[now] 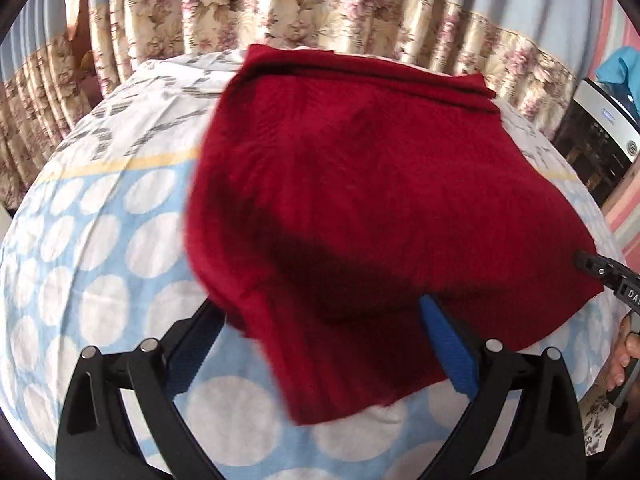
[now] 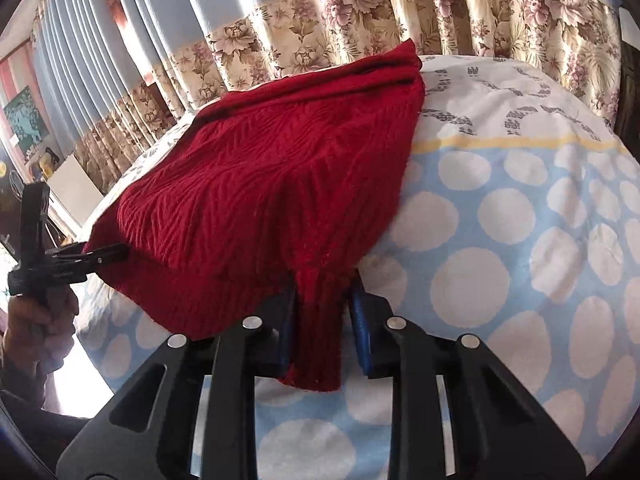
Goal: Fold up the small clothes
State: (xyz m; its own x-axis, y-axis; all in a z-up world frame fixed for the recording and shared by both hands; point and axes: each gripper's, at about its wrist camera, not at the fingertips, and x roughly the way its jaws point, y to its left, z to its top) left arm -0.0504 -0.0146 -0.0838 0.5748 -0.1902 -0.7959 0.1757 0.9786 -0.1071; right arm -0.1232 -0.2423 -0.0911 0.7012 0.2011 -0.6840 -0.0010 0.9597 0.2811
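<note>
A dark red knit garment (image 1: 360,200) is lifted off the bed, its far hem still resting near the curtain; it also shows in the right wrist view (image 2: 260,200). My left gripper (image 1: 320,320) stands wide apart with the garment's near corner draped over it; in the right wrist view its tip (image 2: 108,258) pinches the garment's left corner. My right gripper (image 2: 320,312) is shut on a bunched fold of the garment's near edge, which hangs down between its blue pads (image 2: 360,320). It shows at the right edge of the left wrist view (image 1: 588,262), clamped on the cloth.
The bed sheet (image 2: 500,240) is light blue with white dots, white with grey print farther back. A floral curtain (image 1: 320,12) hangs behind the bed. A white appliance (image 1: 608,128) stands at the right. The person's hands (image 2: 36,316) hold the gripper handles.
</note>
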